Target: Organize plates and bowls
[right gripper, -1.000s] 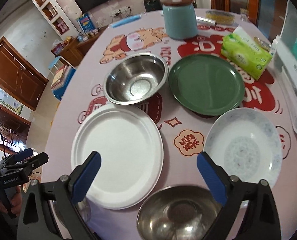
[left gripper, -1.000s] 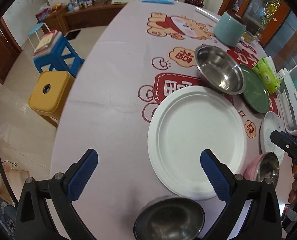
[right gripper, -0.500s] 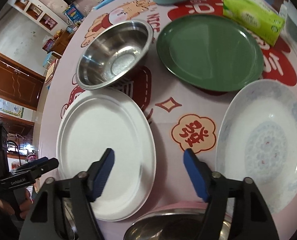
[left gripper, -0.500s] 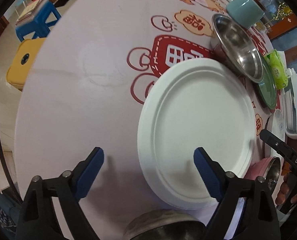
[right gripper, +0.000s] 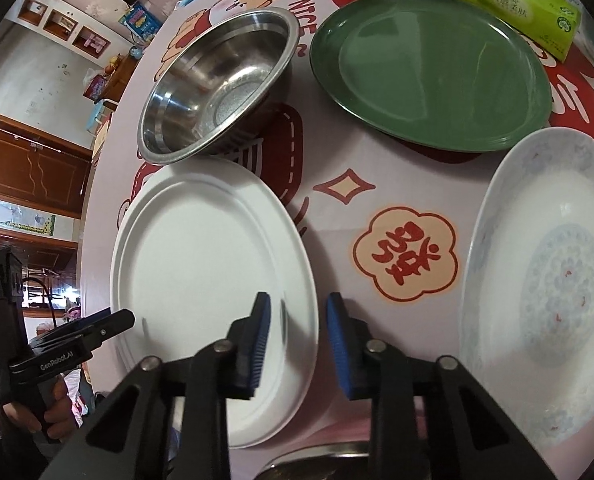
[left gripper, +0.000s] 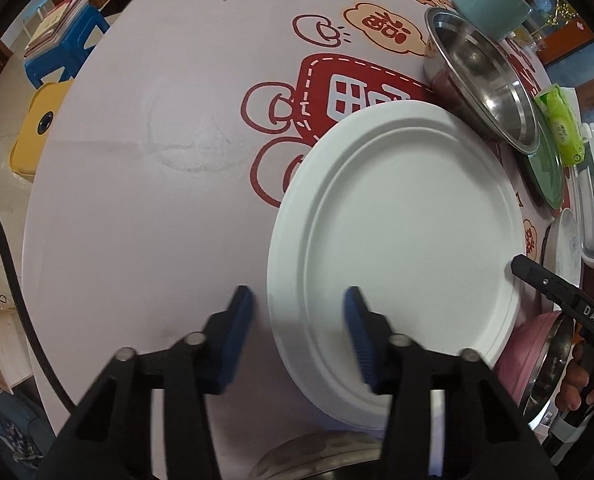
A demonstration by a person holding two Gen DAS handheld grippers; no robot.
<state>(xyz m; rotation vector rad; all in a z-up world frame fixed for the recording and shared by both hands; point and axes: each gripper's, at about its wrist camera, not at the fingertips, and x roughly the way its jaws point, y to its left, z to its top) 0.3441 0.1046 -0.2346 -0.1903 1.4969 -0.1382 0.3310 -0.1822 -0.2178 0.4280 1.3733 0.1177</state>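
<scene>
I had dropped both claws to the white plate (left gripper: 401, 216) on the surface (left gripper: 157, 128); left claw (left gripper: 297, 312) and right claw (right gripper: 297, 320) were closing astride opposite rims, neither yet gripping.

left gripper (left gripper: 297, 312): black frame, blue ribbed pads, silver screws, black cable
right gripper (right gripper: 297, 328): same build, white "DAS" marking
</scene>
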